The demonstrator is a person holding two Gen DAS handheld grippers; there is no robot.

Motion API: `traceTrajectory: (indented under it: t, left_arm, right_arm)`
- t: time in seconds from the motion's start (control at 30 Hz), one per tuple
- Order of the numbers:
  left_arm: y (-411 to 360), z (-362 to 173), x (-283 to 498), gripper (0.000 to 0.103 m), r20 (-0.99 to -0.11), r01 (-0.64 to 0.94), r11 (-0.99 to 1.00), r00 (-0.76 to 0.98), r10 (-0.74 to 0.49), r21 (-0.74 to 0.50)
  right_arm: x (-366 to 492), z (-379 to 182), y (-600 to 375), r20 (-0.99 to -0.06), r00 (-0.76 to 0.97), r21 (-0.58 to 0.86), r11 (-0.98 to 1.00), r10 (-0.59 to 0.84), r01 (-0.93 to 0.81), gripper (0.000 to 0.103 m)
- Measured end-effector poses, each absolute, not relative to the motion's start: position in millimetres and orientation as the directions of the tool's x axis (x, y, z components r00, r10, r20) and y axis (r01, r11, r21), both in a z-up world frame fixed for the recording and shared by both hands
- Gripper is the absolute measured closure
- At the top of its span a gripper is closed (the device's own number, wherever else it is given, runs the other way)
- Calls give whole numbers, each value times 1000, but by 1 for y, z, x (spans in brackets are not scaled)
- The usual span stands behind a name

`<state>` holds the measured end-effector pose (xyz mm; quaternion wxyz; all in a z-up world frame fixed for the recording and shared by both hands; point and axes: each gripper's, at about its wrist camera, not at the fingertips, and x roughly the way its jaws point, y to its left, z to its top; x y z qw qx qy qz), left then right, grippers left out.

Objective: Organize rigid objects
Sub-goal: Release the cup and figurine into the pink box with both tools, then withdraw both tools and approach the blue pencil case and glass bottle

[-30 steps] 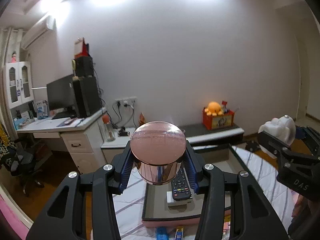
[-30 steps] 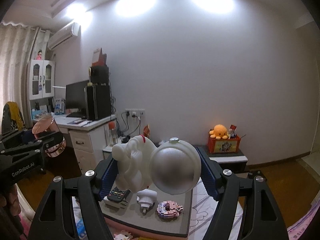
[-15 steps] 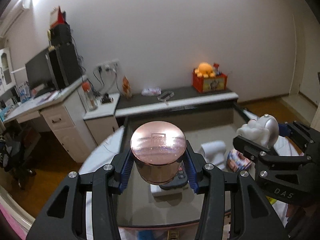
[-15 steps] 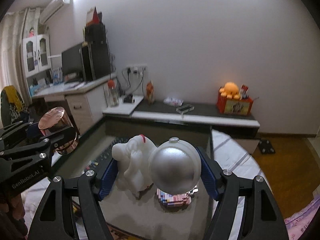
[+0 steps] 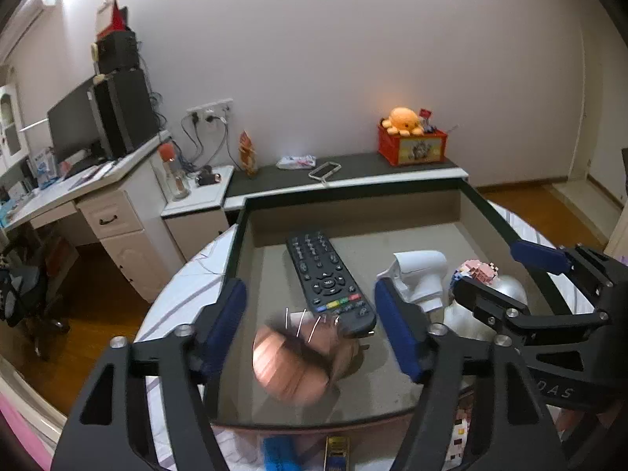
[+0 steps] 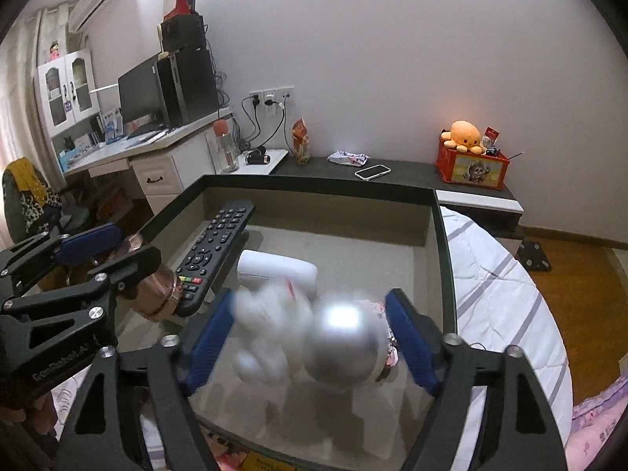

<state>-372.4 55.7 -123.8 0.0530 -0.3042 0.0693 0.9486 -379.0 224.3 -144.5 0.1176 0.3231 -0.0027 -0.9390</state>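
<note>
1. Tray [image 5: 428,196] with a dark rim and beige floor is sitting on a bed with a striped white cover [image 6: 498,306]; both tools are hanging over its near end.

2. The left tool [image 5: 310,325] is standing with its blue pads [image 5: 229,314] spread, its jaws having just been opening; the pads are not pressing on anything.

3. A copper-coloured round tin [image 5: 290,365] is showing as a blur between and below those pads, over the tray floor, free of both of them. From the right wrist view the tin [image 6: 157,294] is lying on its side against the near end of the remote.

4. The black remote control [image 5: 327,278] is lying in the tray, slanting away from the tin toward the far wall.

5. The right tool [image 6: 310,337] is likewise spread, its jaws having just been opening; a white figurine with a silver ball [image 6: 306,341] is blurring in the gap, clear of the blue pads [image 6: 412,337].

6. A white plug adapter [image 5: 420,274] is resting on the tray floor beyond the figurine, beside the remote; a small pink block model [image 5: 477,269] is showing just past it in the left view.

7. Behind the tray, a low dark shelf is carrying a phone [image 6: 373,172] and a red box with an orange plush octopus [image 6: 465,135].
</note>
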Motion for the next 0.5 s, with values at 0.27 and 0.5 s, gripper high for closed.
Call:
traceTrajectory:
  t: [0.27,0.5]
  left_arm:
    - [41,-94,-333,2,-515,-103,-988,-857,27,119]
    - [20,-55,-274,0,-382,-57,-995,-924,22,81]
  right_arm:
    - [-348,-119,229,-552,-816,52,-984,-172,173,16]
    - [-300,-83,233,-453,-882,17,-990,-131,138,14]
